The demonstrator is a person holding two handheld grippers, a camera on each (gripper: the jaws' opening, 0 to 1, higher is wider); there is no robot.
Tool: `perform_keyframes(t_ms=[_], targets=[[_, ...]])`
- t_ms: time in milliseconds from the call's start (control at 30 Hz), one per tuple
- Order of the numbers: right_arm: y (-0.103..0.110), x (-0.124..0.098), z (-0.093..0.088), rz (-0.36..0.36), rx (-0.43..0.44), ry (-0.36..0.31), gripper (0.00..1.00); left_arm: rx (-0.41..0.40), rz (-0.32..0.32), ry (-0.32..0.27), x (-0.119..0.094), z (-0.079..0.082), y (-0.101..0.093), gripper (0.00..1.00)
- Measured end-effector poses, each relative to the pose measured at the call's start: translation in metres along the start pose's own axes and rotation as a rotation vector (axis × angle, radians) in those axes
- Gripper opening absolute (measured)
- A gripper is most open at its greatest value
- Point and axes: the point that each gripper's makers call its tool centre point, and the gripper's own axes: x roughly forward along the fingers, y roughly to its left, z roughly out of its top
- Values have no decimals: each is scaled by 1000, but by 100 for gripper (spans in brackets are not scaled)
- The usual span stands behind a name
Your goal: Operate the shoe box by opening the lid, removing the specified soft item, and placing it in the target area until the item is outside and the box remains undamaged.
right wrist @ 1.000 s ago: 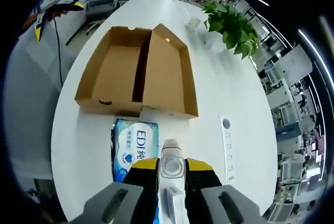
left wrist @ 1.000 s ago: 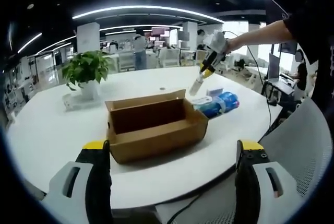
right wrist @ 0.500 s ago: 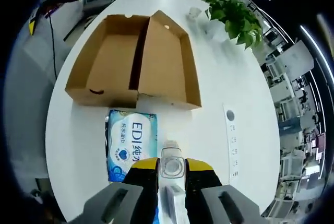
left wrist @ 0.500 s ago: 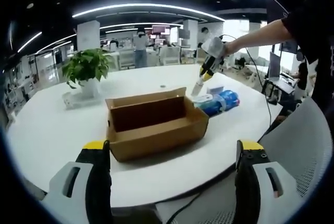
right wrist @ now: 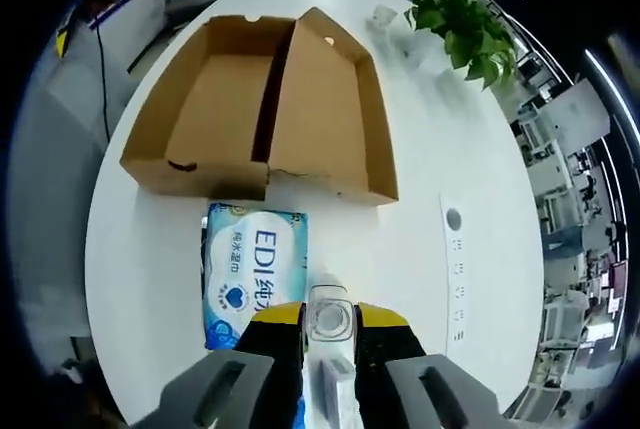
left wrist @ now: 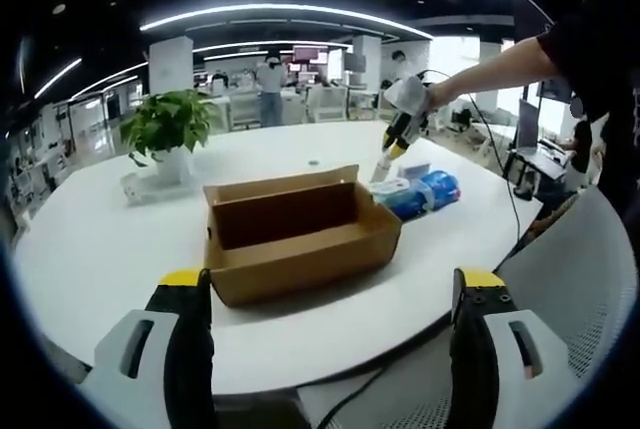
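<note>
An open brown cardboard shoe box point(left wrist: 300, 234) sits mid-table, its lid folded back flat point(right wrist: 215, 114) and its inside bare. A blue soft tissue pack point(right wrist: 248, 274) lies on the table just beside the box, point(left wrist: 420, 196). My right gripper point(right wrist: 330, 311) hovers above the pack's edge, shut on a small translucent white object point(right wrist: 330, 297). From the left gripper view, a person's arm holds that gripper point(left wrist: 390, 154) over the pack. My left gripper point(left wrist: 330, 349) stands open at the near table edge with nothing between its fingers.
A potted plant point(left wrist: 165, 129) stands on the white round table point(left wrist: 90, 249) beyond the box, with a small clear cup point(right wrist: 383, 16) beside it. A white socket strip point(right wrist: 455, 249) is set into the table. A grey mesh chair point(left wrist: 570, 269) is at the near right.
The right gripper has drifted slightly over the tissue pack, still shut on the translucent object. The left gripper, box and pack have not moved.
</note>
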Motion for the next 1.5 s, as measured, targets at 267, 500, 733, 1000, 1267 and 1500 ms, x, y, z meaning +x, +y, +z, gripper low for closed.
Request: perform_keyframes(t_ms=[267, 500, 733, 1000, 1267, 1500], targets=[[3, 8, 2, 25, -18, 7, 14, -9, 5, 1, 0, 0, 1, 98], [2, 8, 5, 32, -21, 0, 14, -13, -1, 9, 0, -2, 0, 97], [-5, 8, 5, 15, -37, 3, 19, -14, -4, 11, 0, -2, 0, 97], [-10, 10, 7, -3, -34, 2, 19, -18, -5, 11, 0, -2, 0, 97], [-19, 12, 7, -20, -19, 1, 20, -26, -3, 9, 0, -2, 1, 97], [-22, 12, 6, -28, -14, 2, 20, -29, -3, 10, 1, -3, 2, 97]])
